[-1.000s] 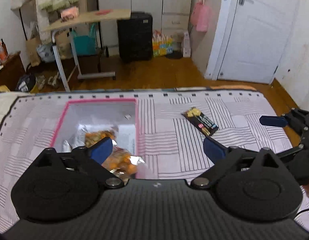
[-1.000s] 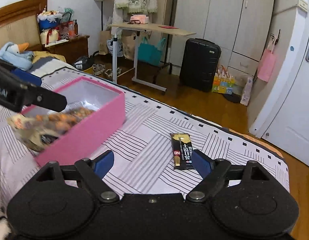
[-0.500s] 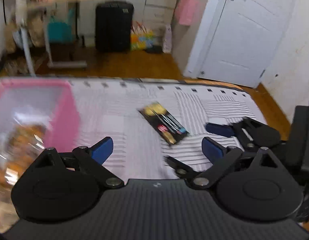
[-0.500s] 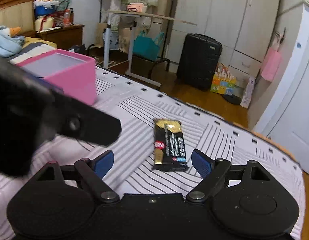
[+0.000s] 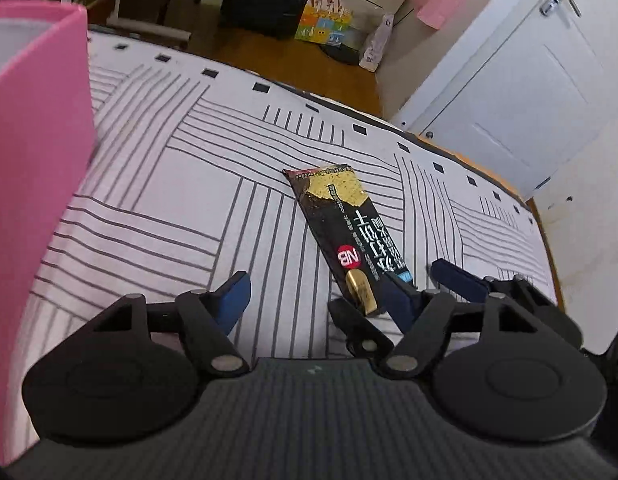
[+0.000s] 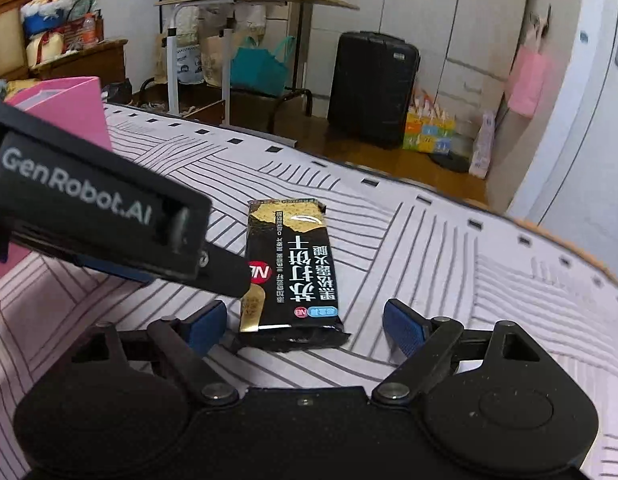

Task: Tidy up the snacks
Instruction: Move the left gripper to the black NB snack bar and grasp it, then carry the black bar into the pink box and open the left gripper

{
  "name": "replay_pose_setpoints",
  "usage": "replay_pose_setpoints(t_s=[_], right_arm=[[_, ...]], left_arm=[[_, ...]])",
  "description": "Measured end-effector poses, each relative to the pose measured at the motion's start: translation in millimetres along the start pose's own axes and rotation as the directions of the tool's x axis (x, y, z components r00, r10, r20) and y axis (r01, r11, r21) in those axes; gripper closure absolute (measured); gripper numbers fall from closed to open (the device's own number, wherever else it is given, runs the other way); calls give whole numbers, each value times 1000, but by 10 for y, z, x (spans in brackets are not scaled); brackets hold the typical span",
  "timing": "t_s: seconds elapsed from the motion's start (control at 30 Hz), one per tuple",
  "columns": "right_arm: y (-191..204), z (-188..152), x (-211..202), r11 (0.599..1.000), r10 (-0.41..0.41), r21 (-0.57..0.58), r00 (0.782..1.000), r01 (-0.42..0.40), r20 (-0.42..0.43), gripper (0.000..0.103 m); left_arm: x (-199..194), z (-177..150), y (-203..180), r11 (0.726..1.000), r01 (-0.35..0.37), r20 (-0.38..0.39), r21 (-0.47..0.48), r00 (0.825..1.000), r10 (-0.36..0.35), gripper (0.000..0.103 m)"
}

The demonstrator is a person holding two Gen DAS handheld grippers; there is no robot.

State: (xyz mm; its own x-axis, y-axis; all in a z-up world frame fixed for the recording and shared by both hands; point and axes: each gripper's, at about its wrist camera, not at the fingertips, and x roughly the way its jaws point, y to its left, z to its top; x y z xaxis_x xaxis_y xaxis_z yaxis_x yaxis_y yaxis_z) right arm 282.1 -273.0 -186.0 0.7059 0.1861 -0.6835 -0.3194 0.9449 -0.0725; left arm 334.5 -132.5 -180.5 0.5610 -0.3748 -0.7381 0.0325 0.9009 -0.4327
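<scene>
A black and gold snack bar point(image 5: 345, 236) lies flat on the striped bedspread; it also shows in the right wrist view point(image 6: 295, 268). My right gripper point(image 6: 305, 326) is open, its fingers on either side of the bar's near end, low over the bed. My left gripper point(image 5: 315, 300) is open and empty, close to the bar's near end, crossing in from the left in the right wrist view point(image 6: 109, 220). The pink box point(image 5: 33, 128) stands to the left; its inside is hidden.
The striped bedspread point(image 5: 181, 184) runs to the bed's far edge, with wooden floor beyond. A black suitcase point(image 6: 371, 88), a small folding table point(image 6: 253, 4) and a white door point(image 5: 521, 92) stand past the bed.
My left gripper has left the pink box, let go of the orange snack bag and swung right to the black bar. My right gripper has moved forward until its fingers flank the bar.
</scene>
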Motion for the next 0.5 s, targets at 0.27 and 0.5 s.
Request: replay_pose_setpoints(t_s=[0.27, 0.5], right_arm=[[136, -103, -146, 995, 73, 66, 997, -74, 24, 45], [236, -159, -186, 991, 79, 112, 997, -76, -18, 45]], left_arm=[[33, -15, 22, 997, 77, 0, -6, 997, -77, 56], [16, -181, -41, 996, 62, -39, 59, 997, -60, 71]])
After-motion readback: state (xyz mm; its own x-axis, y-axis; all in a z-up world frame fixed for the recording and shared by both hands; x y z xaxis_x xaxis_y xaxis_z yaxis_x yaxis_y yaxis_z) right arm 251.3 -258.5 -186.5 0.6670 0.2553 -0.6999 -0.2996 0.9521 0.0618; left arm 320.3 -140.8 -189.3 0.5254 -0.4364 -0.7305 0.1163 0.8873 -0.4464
